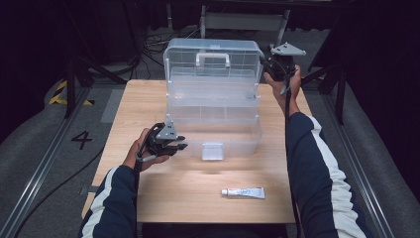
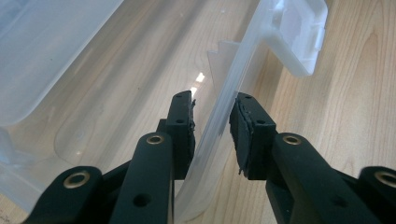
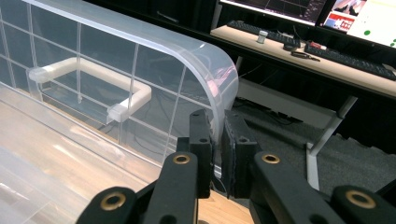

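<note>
A: Nearest edge first. What sits on the table (image 1: 163, 198)?

B: A small white tube (image 1: 242, 192), lying flat near the front edge, toward the right. Well apart from everything else.

A: Next row back?

B: The left gripper (image 1: 179, 145), held in the person's left hand, at the front left corner of the clear plastic box (image 1: 214, 119). In the left gripper view its jaws straddle the front wall (image 2: 219, 116) of the box, one pad inside, one outside. A narrow gap shows on each side of the wall, so the pads stand close around it; I can't tell whether they press on it.

A: The latch?

B: A clear latch flap (image 1: 213, 151) hangs at the middle of the front wall, just right of that gripper. It also shows far up the wall in the left gripper view (image 2: 301, 37).

A: The box itself?

B: Centre of the table, opened out in stepped trays, lid (image 1: 213, 62) standing upright at the back with a white handle (image 1: 213, 58) on it.

A: Far end?

B: The right gripper (image 1: 270, 67), at the lid's upper right corner, arm stretched forward. In the right gripper view its jaws are pinched almost together on the curved lid edge (image 3: 219, 93), firmly gripping it. Beyond the table: dark floor, cables, a desk with keyboards (image 3: 345, 56).
</note>
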The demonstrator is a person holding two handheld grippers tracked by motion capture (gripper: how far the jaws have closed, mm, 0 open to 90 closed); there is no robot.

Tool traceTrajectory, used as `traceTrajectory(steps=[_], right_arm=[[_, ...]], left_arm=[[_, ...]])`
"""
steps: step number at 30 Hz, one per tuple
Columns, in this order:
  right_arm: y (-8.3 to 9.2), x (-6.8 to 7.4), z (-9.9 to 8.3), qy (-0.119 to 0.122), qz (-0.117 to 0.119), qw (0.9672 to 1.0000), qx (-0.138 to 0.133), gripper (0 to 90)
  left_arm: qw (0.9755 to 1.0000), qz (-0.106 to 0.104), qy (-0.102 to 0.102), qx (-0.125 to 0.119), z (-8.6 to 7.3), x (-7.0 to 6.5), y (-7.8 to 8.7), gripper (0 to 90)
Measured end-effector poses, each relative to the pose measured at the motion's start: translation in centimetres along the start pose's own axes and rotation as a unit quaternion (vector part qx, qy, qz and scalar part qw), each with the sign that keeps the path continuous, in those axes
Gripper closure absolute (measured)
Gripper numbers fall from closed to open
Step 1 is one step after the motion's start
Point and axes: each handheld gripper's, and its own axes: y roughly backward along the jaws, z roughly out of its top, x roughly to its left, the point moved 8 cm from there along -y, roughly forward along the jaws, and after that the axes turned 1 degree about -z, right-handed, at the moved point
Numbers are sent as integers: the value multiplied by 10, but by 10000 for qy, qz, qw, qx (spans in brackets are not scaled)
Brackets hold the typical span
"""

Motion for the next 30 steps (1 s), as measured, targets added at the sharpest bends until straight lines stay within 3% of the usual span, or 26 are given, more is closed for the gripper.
traceTrajectory(steps=[12,30], right_arm=[[-11,-3,1,-25,-32,9998,171,837],[-48,-13,-5,-113,-63,9979,631,821]], left_arm=[[10000,-11,-32,12,-2,1,2,705],[10000,14,-34,-19,-4,1,6,694]])
